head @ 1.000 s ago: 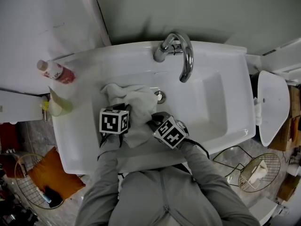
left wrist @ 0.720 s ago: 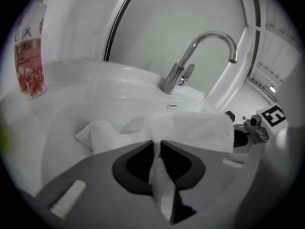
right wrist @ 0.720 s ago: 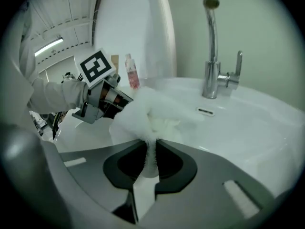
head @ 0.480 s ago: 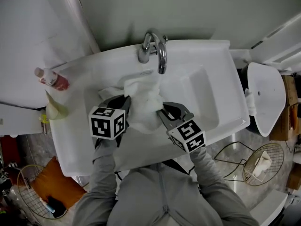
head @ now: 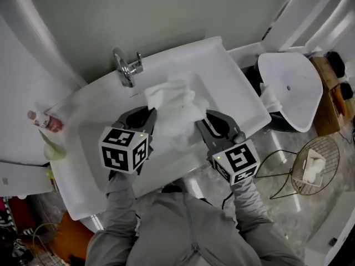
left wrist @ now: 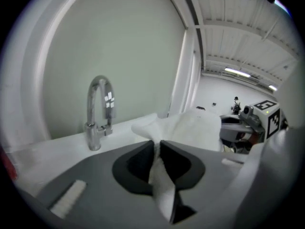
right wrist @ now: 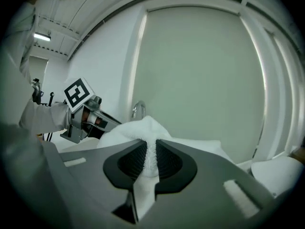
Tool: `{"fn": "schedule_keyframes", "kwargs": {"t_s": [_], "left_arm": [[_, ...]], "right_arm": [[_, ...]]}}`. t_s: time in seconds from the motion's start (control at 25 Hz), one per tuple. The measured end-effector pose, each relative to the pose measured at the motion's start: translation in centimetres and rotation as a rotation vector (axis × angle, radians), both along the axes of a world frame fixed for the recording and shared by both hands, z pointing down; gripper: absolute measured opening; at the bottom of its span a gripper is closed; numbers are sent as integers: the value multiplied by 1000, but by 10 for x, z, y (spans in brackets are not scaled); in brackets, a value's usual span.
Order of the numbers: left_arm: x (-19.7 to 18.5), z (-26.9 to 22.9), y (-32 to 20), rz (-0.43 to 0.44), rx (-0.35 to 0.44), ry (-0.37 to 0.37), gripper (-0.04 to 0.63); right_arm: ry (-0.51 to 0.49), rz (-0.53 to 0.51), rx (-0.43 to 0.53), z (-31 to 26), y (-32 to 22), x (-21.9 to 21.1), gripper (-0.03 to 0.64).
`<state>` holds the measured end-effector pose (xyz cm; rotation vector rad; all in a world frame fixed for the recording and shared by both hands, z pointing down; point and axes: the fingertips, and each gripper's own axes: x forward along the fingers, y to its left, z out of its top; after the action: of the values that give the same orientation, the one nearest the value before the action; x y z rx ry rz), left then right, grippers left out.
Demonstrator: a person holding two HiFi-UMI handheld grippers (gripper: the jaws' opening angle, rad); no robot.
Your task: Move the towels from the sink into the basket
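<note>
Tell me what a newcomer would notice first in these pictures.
A bunched white towel is pinched at both sides, by the left hand-held gripper and the right hand-held gripper. It is held over the basin of the white sink in the middle of the head view. A wire basket stands on the floor at lower right, with something white already in it.

Your towel sits over the sink, between your left gripper and right gripper. The tap stands behind it, a bottle lies left, and the basket sits right.
</note>
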<state>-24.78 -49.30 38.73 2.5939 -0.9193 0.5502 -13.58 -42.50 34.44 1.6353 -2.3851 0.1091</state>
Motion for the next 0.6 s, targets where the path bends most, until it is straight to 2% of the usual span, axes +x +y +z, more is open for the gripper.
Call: {"fn": "schedule_keyframes", "kwargs": {"t_s": [0.32, 0.6], "left_arm": [[147, -83, 92, 252, 185, 57, 100], [272, -107, 215, 460, 239, 111, 100]], "right_arm": [[38, 276, 214, -83, 120, 131, 43], [84, 483, 282, -111, 261, 229, 43]]}}
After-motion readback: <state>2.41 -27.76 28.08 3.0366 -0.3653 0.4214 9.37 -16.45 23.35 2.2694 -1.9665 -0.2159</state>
